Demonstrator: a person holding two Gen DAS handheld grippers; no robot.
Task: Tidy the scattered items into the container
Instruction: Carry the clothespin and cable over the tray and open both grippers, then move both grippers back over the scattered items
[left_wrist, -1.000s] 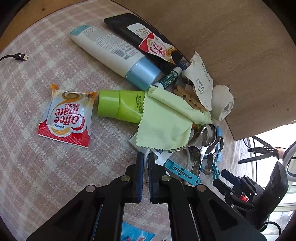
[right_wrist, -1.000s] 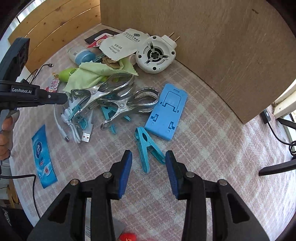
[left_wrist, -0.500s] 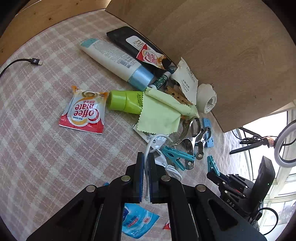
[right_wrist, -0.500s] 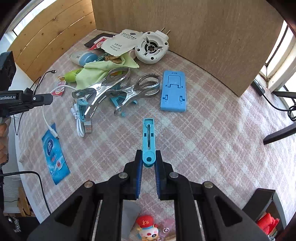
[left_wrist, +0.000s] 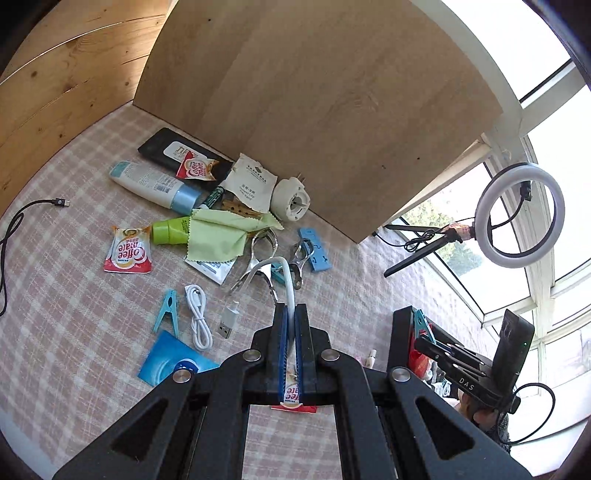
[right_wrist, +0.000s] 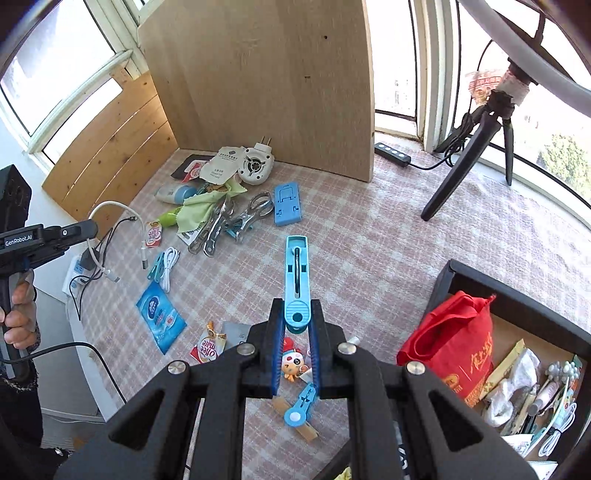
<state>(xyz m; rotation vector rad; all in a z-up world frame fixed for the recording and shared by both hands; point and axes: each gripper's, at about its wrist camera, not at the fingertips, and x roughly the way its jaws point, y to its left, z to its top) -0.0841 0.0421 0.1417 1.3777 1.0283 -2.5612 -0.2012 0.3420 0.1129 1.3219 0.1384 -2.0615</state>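
Clutter for the container is still mostly on the checked desk (left_wrist: 74, 295), but you now carry two pieces of it. From the left wrist view, your left tool (left_wrist: 290, 343) is pinched nearly closed on the white USB cable (left_wrist: 280, 273), which a second ago lay in the pile and now arches up from the blue pads, its plug (left_wrist: 227, 325) dangling above the cloth; the desk has dropped away beneath you, so the lift is done. A second coiled cable (left_wrist: 197, 317), a teal clothespin (left_wrist: 166, 308) and the Coffee-mate sachet (left_wrist: 127, 251) remain scattered. From the right wrist view, your right tool (right_wrist: 297, 343), which stood wide a second ago over a blue clothespin (right_wrist: 296, 273) on the desk, has closed on its round end and holds it pointing forward, off the surface. The black container (right_wrist: 517, 295), already holding a red bag (right_wrist: 454, 347), has come into view at lower right, near the peg. Both grasps look settled; what I judge remains is carrying each piece over the box and releasing.
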